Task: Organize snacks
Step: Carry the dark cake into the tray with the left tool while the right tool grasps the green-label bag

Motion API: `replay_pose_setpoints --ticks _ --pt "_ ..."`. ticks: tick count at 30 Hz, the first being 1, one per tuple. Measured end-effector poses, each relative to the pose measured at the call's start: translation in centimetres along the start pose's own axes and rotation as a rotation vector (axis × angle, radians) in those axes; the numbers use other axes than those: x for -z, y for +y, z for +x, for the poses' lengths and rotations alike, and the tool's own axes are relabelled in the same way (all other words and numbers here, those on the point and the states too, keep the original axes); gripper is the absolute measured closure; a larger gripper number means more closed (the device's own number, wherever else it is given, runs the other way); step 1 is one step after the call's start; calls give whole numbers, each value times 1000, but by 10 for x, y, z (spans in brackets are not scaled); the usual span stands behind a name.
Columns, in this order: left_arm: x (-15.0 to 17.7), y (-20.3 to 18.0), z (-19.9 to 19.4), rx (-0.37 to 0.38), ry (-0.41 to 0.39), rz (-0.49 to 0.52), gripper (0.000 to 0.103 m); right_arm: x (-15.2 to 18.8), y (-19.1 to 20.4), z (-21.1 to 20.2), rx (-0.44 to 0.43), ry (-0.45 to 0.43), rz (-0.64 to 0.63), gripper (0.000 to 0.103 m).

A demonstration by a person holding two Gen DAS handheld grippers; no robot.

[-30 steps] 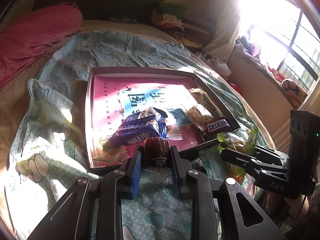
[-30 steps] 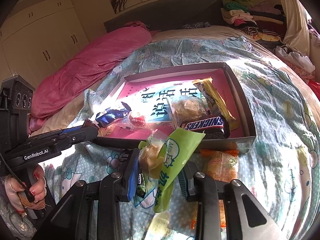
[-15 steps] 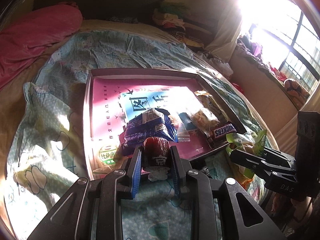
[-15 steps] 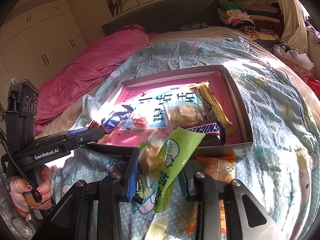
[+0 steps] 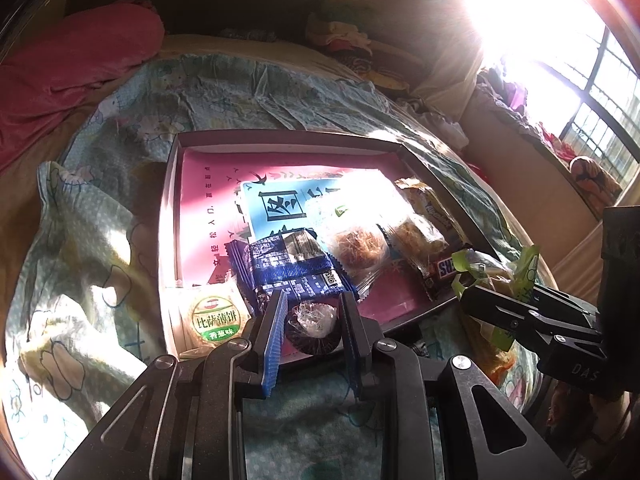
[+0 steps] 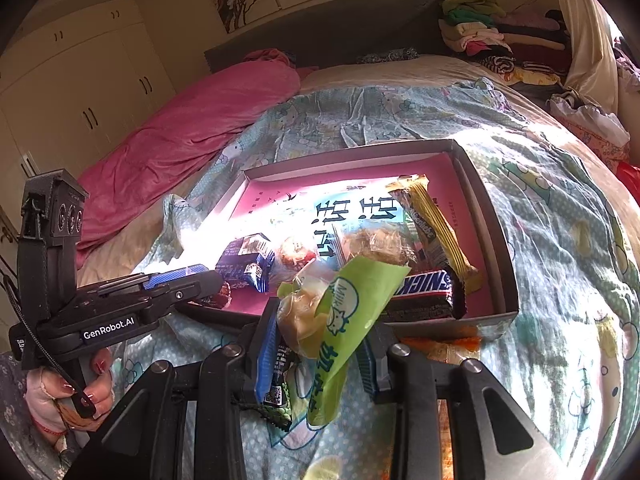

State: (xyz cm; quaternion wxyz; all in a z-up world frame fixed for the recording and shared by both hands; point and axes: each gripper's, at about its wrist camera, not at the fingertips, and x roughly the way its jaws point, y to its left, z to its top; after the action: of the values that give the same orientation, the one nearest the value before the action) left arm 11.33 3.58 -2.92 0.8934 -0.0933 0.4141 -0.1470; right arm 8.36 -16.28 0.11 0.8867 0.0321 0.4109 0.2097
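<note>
My left gripper is shut on a small round sweet in a dark wrapper, held low over the near rim of the pink-lined tray. In the tray lie a blue packet, a round green-labelled biscuit pack, a clear-wrapped cake, a yellow bar and a Snickers bar. My right gripper is shut on a green packet with a pale cake in it, just before the tray's near wall. The left gripper shows at the tray's left corner.
The tray sits on a rumpled blue-patterned bedsheet. An orange packet lies against the tray's near wall and a dark green packet under my right fingers. A pink quilt and piled clothes lie beyond. A person's hand holds the left gripper.
The left gripper has edged forward with the sweet, from in front of the tray to over its near rim. The right gripper keeps the green packet, slightly nearer the tray.
</note>
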Motion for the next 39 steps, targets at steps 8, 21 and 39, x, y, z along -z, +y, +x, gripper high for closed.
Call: replay_pose_setpoints --ticks 8,21,39 --pt "1 0 6 -3 12 6 76 -4 -1 4 -1 0 9 68" --pt "1 4 11 -2 32 -13 76 -11 3 17 6 18 7 68" --pt "1 6 15 7 48 -28 76 -16 13 47 61 68 -50 68"
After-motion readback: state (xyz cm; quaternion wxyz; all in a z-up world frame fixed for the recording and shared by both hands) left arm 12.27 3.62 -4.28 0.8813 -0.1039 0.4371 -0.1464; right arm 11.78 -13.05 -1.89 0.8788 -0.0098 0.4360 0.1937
